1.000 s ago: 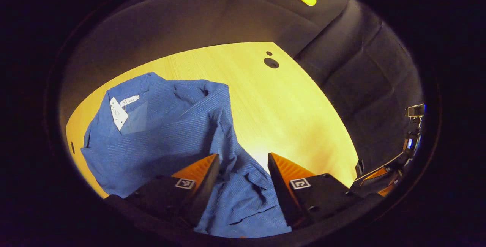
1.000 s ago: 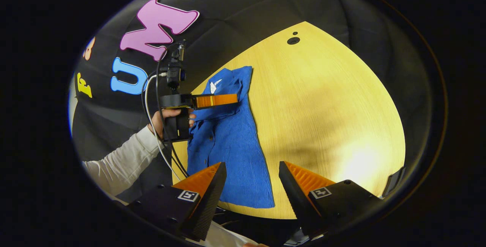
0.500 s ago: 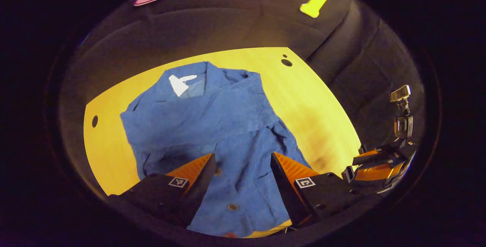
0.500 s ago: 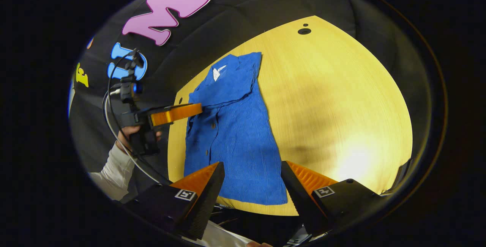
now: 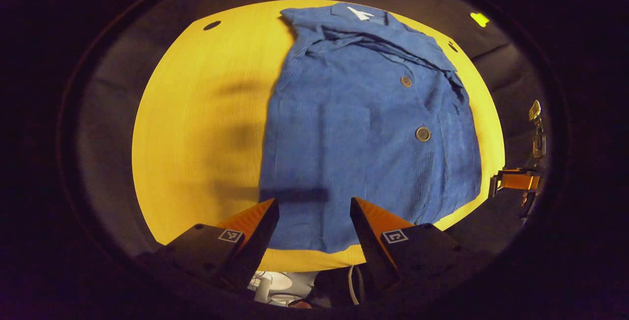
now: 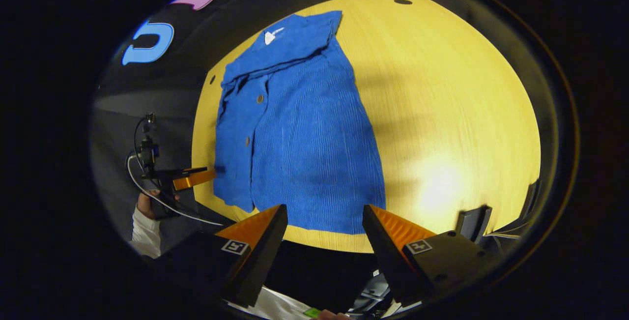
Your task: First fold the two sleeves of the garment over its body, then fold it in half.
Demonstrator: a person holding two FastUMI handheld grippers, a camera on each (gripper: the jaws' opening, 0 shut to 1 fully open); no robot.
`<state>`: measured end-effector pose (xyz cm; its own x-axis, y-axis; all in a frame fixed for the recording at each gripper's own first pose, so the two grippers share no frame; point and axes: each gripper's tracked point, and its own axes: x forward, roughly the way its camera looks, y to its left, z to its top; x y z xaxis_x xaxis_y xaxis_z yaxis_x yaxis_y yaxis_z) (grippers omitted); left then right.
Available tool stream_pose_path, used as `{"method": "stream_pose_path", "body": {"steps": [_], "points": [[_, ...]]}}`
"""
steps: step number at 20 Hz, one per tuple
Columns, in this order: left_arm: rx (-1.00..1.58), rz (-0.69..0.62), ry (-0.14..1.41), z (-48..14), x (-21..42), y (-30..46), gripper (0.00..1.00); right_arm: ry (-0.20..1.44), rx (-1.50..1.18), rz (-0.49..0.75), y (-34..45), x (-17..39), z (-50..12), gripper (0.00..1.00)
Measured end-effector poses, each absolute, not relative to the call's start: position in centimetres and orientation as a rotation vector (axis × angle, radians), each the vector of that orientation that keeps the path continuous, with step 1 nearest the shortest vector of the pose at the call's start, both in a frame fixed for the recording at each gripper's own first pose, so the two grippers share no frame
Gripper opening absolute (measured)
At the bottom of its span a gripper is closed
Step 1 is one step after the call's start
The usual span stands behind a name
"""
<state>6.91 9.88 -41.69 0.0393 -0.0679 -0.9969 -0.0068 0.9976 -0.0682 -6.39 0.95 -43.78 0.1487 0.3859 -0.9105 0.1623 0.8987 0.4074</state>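
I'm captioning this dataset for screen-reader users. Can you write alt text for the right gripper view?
A blue button-front shirt lies flat on a yellow wooden table, collar at the far end. The right gripper is open above the near hem, and the left gripper, in a hand, is by the table's left edge.

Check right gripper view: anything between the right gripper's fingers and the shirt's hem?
Nothing. Between the right gripper and the blue shirt lies a bare strip of table, then its near edge.
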Motion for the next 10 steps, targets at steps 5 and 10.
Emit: {"method": "stream_pose_path", "body": {"steps": [5,10], "points": [[-0.028,-0.006,1.588,-44.1,5.5,10.8,0.88,1.517,0.415,0.059,-0.9,-8.0,-46.7,0.99],[0.027,-0.014,1.624,-45.2,4.2,11.4,0.84,1.562,0.298,0.0,-2.3,-8.7,-49.0,0.99]]}}
